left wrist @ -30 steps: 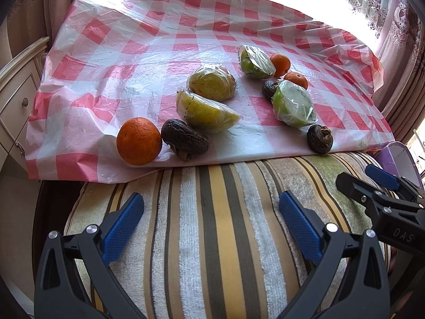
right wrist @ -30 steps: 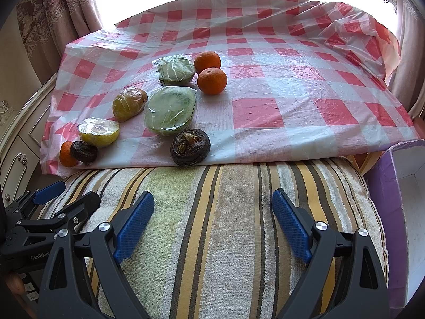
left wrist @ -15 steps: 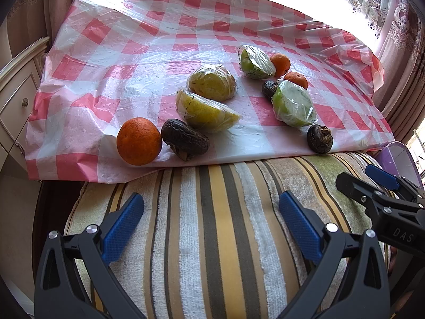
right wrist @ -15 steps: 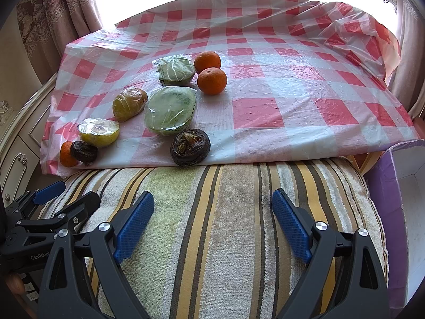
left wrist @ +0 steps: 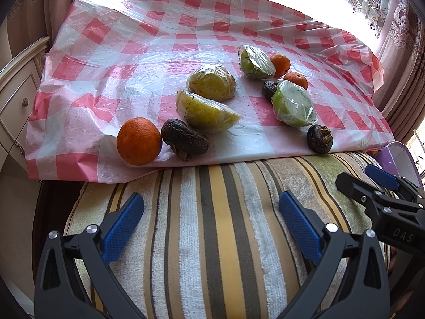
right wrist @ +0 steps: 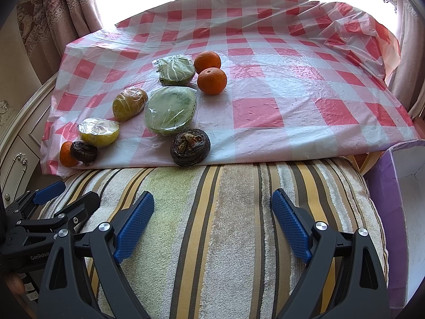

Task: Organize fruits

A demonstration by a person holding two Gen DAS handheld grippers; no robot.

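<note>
Both the left gripper [left wrist: 211, 207] & right gripper [right wrist: 212, 204] hover over the striped towel [left wrist: 212, 212], jaws released, empty. Fruits lie scattered on the checked plastic sheet [right wrist: 265, 111], mid to near-left. Risk: the near dark fruit [right wrist: 190, 146] sits at the sheet's edge, so a nudge could roll it off; the wrapped halves [left wrist: 207, 111] look slippery. Only the right view shows the purple box [right wrist: 390, 212] well.
</note>
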